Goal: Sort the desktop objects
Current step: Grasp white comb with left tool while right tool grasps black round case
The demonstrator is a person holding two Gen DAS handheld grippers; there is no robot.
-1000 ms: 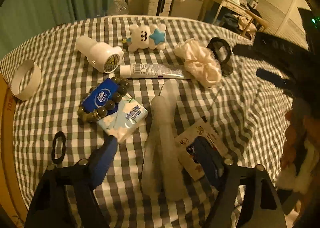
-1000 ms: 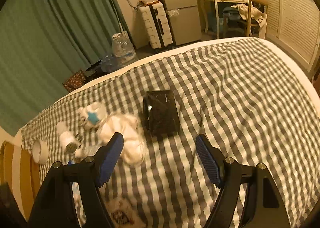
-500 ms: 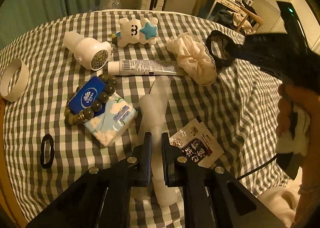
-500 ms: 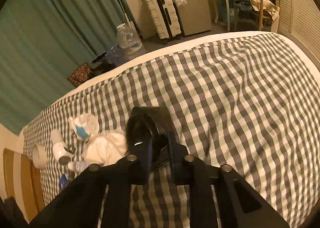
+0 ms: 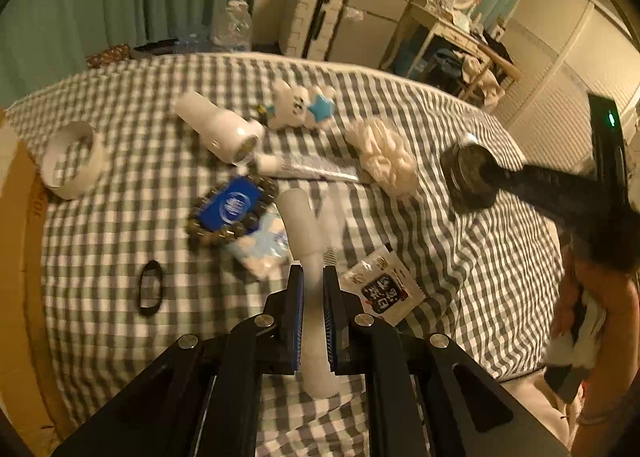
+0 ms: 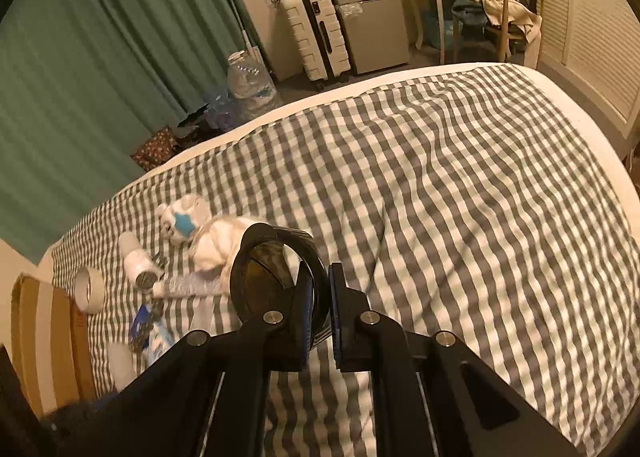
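Observation:
My left gripper (image 5: 312,285) is shut on one leg of a frosted white two-legged plastic piece (image 5: 300,217), which is held just above the checked bedspread (image 5: 120,233). My right gripper (image 6: 322,289) is shut on the wall of a black roll (image 6: 260,269), tilted and raised off the cloth. The left wrist view also shows the black roll (image 5: 464,173) on the end of the right gripper's dark fingers (image 5: 532,187), with a person's hand (image 5: 600,297) behind. The picture is blurred by motion.
On the bedspread lie a white bottle (image 5: 218,133), a bear toy with a blue star (image 5: 298,107), a cream scrunchie (image 5: 384,155), a tube (image 5: 308,167), a blue pack ringed by a bead bracelet (image 5: 232,209), a tissue pack (image 5: 264,247), a black hair tie (image 5: 150,287), a snack packet (image 5: 382,289) and a white tape roll (image 5: 72,161). A cardboard box (image 5: 16,257) stands at the left.
Both grippers went from open to shut. The left took hold of the frosted white piece and rose with it. The right closed on the black roll and lifted it off the bedspread.

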